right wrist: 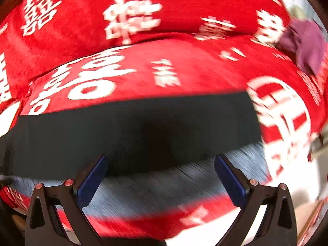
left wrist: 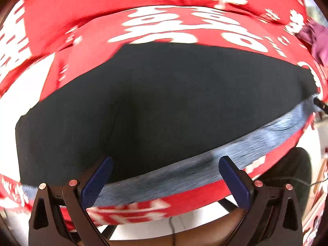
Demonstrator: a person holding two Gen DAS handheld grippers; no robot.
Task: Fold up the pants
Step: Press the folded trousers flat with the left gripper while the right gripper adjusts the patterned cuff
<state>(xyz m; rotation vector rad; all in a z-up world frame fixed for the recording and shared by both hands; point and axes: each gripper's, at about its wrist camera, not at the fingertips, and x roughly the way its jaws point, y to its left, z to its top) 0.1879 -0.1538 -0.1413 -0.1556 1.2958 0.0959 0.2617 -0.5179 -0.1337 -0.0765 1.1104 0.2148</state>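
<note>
Left wrist view shows dark pants (left wrist: 164, 106) lying flat on a red cover (left wrist: 102, 30) printed with white characters, their grey waistband (left wrist: 235, 147) nearest the camera. The left claw (left wrist: 165, 164) stands apart over that band, gripping nothing. The right claw (right wrist: 161, 162) is likewise spread above it. A purple cloth (right wrist: 305, 43) sits at the cover's far right.

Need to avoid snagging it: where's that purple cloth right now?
The purple cloth lies at the far right edge of both wrist views, on the red printed cover, beyond and right of the dark pants, apart from them.
</note>
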